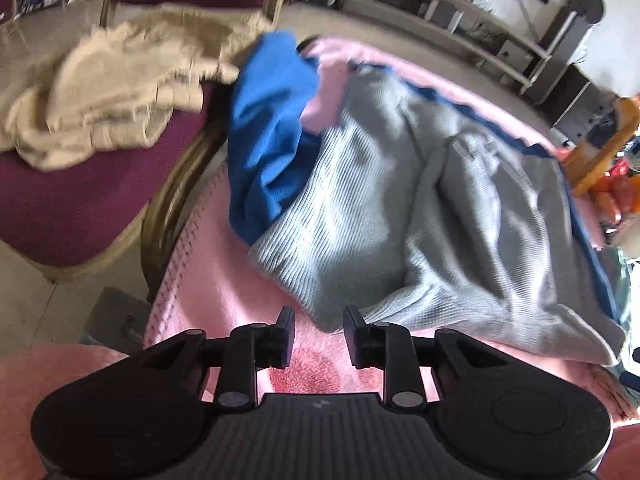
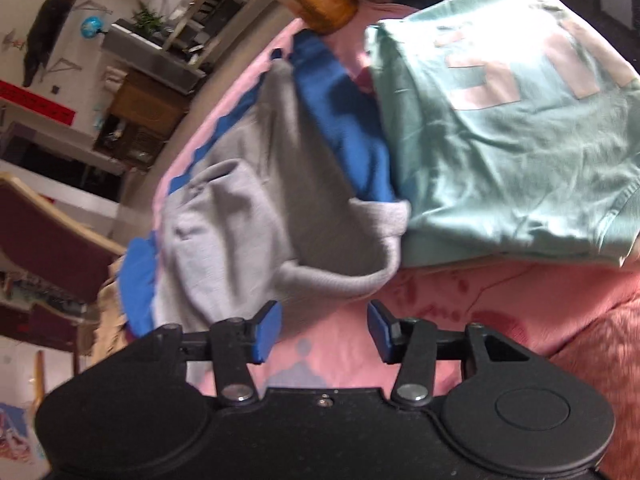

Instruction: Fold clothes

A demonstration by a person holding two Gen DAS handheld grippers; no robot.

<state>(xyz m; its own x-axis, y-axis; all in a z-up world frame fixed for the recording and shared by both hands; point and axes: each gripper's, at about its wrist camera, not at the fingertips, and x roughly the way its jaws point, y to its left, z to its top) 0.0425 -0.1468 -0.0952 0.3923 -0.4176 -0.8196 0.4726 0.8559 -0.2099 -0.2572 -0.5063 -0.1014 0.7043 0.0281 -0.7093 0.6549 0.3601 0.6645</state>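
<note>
We are holding the left gripper [image 1: 319,330] and right gripper [image 2: 323,330] partly open and empty above the pink blanket [image 1: 224,280]. The crumpled grey ribbed knit garment [image 1: 400,216] is lying mid-frame, overlapping blue fabric [image 1: 268,152].

2 close wrist views, shared grey garment [image 1: 400,208]

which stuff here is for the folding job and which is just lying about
For the job:
grey sweater
blue garment
mint t-shirt, already folded
beige garment on the chair

Lying about:
maroon chair
shelving
pink blanket, just the work surface
</note>
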